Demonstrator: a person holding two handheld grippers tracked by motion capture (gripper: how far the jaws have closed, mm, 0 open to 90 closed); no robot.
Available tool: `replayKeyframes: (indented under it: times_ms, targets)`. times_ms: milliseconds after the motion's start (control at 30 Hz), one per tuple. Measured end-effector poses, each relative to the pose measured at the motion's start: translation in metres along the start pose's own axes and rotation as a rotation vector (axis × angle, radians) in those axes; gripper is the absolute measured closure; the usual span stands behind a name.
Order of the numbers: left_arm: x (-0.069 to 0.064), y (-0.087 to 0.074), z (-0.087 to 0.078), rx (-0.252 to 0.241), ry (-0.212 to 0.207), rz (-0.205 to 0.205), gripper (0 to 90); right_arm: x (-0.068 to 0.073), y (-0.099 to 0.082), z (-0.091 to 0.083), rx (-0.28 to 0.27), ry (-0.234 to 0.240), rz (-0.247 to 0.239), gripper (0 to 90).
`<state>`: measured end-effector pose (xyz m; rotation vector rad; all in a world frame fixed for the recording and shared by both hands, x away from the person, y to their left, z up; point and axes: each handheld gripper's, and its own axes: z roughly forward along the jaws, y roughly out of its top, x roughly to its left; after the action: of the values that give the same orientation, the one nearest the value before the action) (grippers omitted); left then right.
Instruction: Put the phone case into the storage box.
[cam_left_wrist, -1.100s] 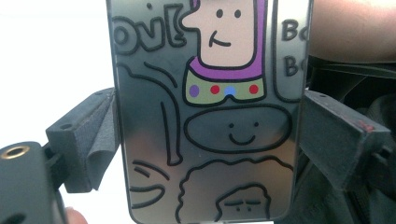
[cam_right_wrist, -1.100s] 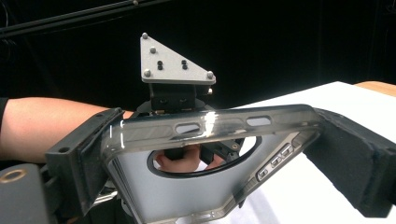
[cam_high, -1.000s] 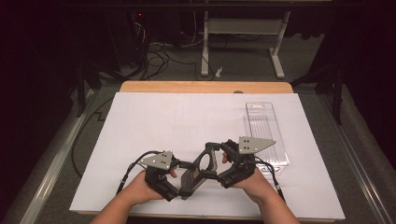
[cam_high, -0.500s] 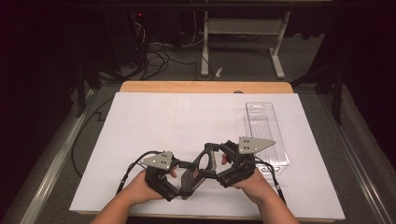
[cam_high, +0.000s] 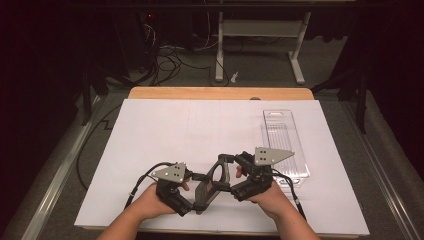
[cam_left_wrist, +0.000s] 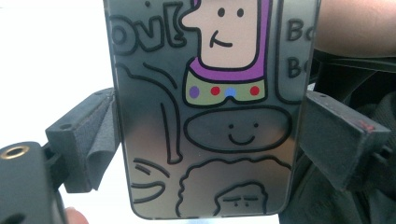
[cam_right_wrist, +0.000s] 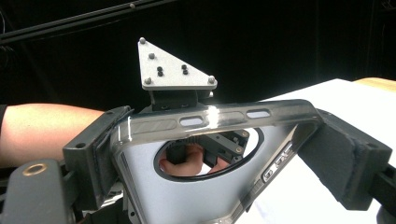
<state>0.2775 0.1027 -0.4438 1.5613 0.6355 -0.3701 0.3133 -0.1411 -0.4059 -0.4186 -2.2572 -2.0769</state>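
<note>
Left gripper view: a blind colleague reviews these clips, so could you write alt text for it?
A phone case with black-outlined cartoon doodles, one with a purple hood, stands upright between the two dark pads of the left hand-held gripper, which press on its long edges. Behind it are a white table cover and a forearm.

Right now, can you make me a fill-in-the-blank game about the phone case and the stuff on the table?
1. The left gripper squeezes the phone case between its two ____.
2. The cartoon collar on the phone case has one purple dot, two red dots and one ____ dot.
3. In the high view, the clear plastic tray lies on the ____ side of the white sheet.
Missing words: fingers; blue; right.
</note>
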Motion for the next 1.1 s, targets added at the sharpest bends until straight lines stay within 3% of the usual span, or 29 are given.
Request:
replayKeyframes:
  times_ms: [1100]
  targets:
    - [-0.0008,-0.0005,0.0033,0.003,0.04,0.011,11.9,0.0032,0.001,0.0028,0.009,-0.02,-0.007,15.0]
